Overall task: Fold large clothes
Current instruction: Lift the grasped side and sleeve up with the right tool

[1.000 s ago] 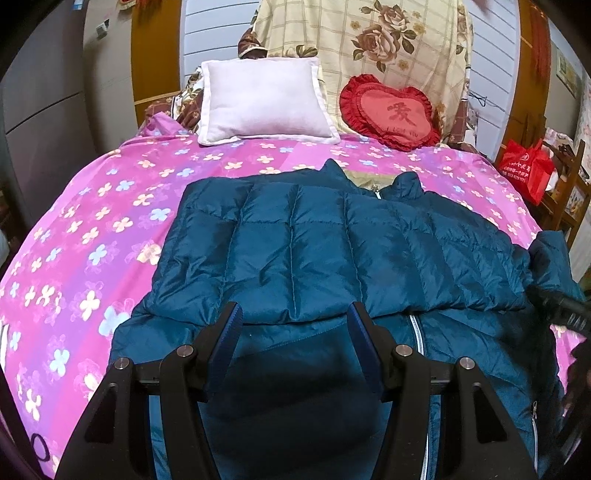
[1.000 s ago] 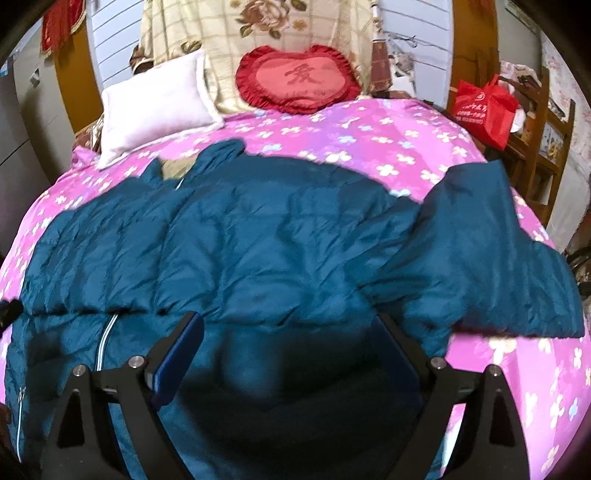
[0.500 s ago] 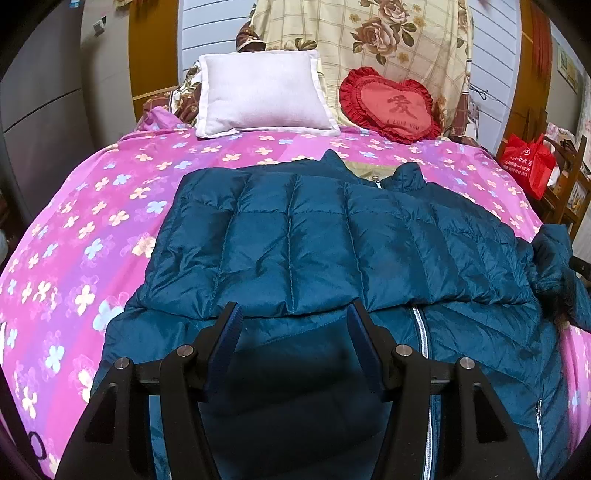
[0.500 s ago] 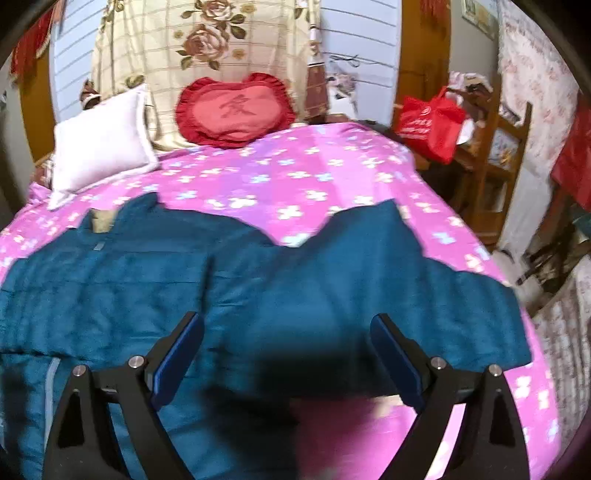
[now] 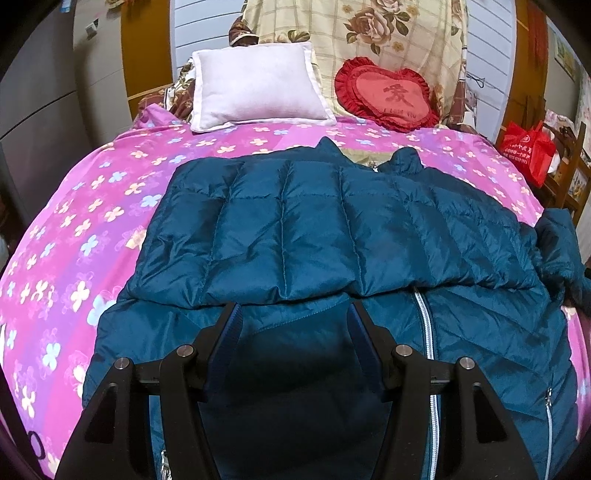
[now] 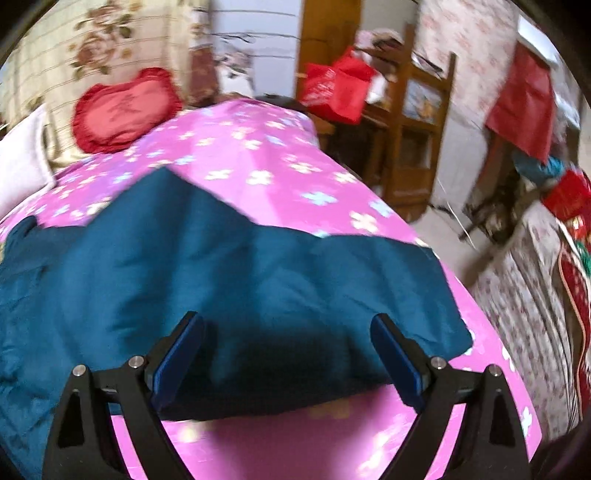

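1. Right gripper (image 6: 288, 354) is swinging rightward since earlier, now hovering wide open, empty, over the unfolded sleeve (image 6: 332, 280).
2. Left gripper (image 5: 293, 325) is idling open, empty, above the jacket (image 5: 332, 229) just ahead.
3. Puffy, light, slippery; I'd pinch the sleeve cuff edge.

I see a dark teal quilted jacket (image 5: 332, 229) with a silver-white zipper (image 5: 424, 325) spread over the bedspread (image 5: 74, 229), which is bright pink and sprinkled with white, pale blue and yellow flowers. At the head of that bedspread I make out a plain pale-pink pillow (image 5: 255, 88) and a red heart cushion (image 5: 388, 94) with a darker red frill. Behind them hangs a cream checked cloth (image 5: 369, 33) printed with brownish roses. Right of the bedspread sits a red bag (image 5: 528, 147) with white print. My gripper fingers (image 6: 177, 358) are black with blue pads.
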### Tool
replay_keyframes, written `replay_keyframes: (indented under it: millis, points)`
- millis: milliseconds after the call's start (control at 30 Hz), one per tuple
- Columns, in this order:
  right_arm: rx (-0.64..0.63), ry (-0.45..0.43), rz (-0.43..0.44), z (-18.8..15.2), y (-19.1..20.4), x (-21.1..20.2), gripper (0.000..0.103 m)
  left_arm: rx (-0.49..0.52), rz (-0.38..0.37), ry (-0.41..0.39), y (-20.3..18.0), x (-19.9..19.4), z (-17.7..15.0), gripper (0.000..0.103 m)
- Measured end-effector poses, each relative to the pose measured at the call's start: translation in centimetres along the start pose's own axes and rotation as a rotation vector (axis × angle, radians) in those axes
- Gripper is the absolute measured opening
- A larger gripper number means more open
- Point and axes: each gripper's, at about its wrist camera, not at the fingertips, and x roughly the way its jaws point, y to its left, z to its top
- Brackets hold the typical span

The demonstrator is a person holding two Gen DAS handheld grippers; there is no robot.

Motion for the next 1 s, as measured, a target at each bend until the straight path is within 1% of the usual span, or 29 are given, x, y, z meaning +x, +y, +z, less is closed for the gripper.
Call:
replay_keyframes:
  millis: [167, 300, 400, 500, 533, 600, 667, 700, 767, 800, 833, 867, 900, 967, 1000]
  points:
    - [0.094, 0.026, -0.011, 0.4, -5.0, 2.5, 0.094, 0.004, 0.010, 0.012, 0.2, 0.5, -0.2, 0.040]
    - [0.143, 0.044, -0.028, 1.1, -8.0, 4.0, 0.094, 0.002, 0.017, 0.021, 0.5, 0.8, -0.2, 0.040]
    - [0.168, 0.054, -0.066, 1.4, -10.3, 5.1, 0.094, -0.003, 0.020, 0.019, 0.8, 0.9, -0.1, 0.040]
    - [0.202, 0.094, -0.095, 1.0, -12.5, 6.8, 0.094, -0.012, 0.025, 0.010, 1.1, 0.7, 0.1, 0.040]
    - [0.211, 0.105, -0.094, 0.9, -12.9, 7.2, 0.094, -0.016, 0.027, 0.010, 1.3, 0.7, 0.1, 0.040]
    - [0.254, 0.121, -0.061, 0.2, -13.8, 8.1, 0.094, -0.021, 0.028, 0.013, 1.5, 0.8, 0.1, 0.040]
    - [0.298, 0.115, -0.029, -0.5, -14.3, 8.4, 0.094, -0.024, 0.030, 0.020, 1.6, 1.0, 0.1, 0.040]
    - [0.296, 0.106, -0.031, -0.6, -14.1, 8.4, 0.093, -0.024, 0.031, 0.026, 1.6, 1.0, 0.0, 0.040]
    - [0.263, 0.108, -0.034, -0.7, -13.6, 8.3, 0.076, -0.025, 0.027, 0.032, 1.6, 1.0, 0.0, 0.040]
    - [0.236, 0.107, -0.026, -0.5, -13.1, 8.1, 0.048, -0.025, 0.025, 0.029, 1.6, 0.8, 0.0, 0.040]
    - [0.211, 0.107, 0.007, -0.2, -12.5, 7.8, 0.029, -0.024, 0.024, 0.024, 1.6, 0.7, 0.1, 0.040]
    - [0.200, 0.107, 0.026, 0.0, -12.2, 7.4, 0.024, -0.021, 0.023, 0.018, 1.5, 0.4, 0.1, 0.040]
    - [0.177, 0.102, 0.027, 0.3, -11.4, 6.8, 0.018, -0.018, 0.024, 0.010, 1.5, 0.0, 0.2, 0.040]
    - [0.141, 0.091, 0.030, 0.7, -10.3, 5.6, 0.016, -0.010, 0.030, -0.002, 1.5, -0.5, 0.3, 0.040]
    - [0.121, 0.069, 0.042, 0.9, -9.4, 4.5, 0.016, -0.006, 0.037, -0.006, 1.6, -0.8, 0.5, 0.040]
